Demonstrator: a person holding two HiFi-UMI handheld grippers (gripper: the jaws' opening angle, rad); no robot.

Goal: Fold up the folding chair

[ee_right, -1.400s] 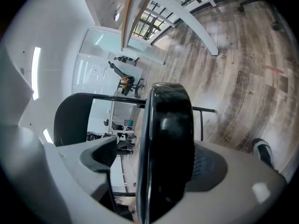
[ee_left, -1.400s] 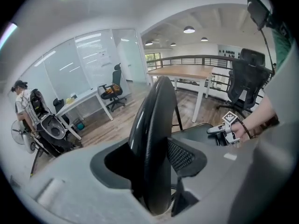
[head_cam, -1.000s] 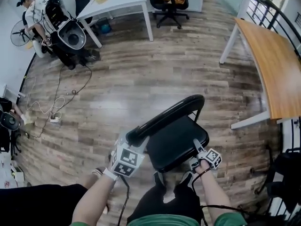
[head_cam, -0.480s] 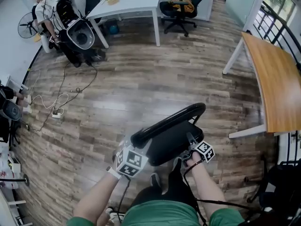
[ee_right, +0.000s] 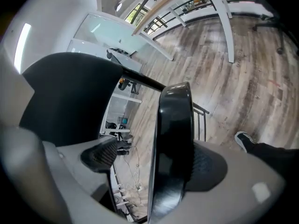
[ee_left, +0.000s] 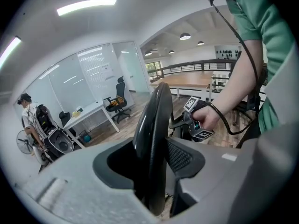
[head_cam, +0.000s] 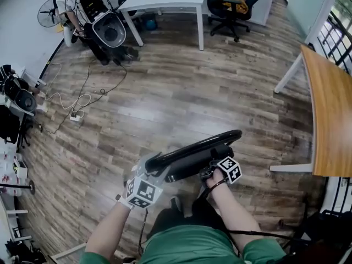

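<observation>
one folding chair (head_cam: 193, 149), two grippers. your left gripper (head_cam: 149, 164) is clamped on its backrest rail (ee_left: 152, 125). your right gripper (head_cam: 212, 169) has jaws apart round the seat edge (ee_right: 175, 139), which leans on one jaw only.

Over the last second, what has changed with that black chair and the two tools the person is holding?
The right gripper rose and swung toward the backrest, tipping the seat up from flat until it lies nearly against the backrest. Nothing was grasped or let go. The left gripper stayed clamped on the backrest's end; the seat's edge stayed between the right gripper's jaws.
</observation>
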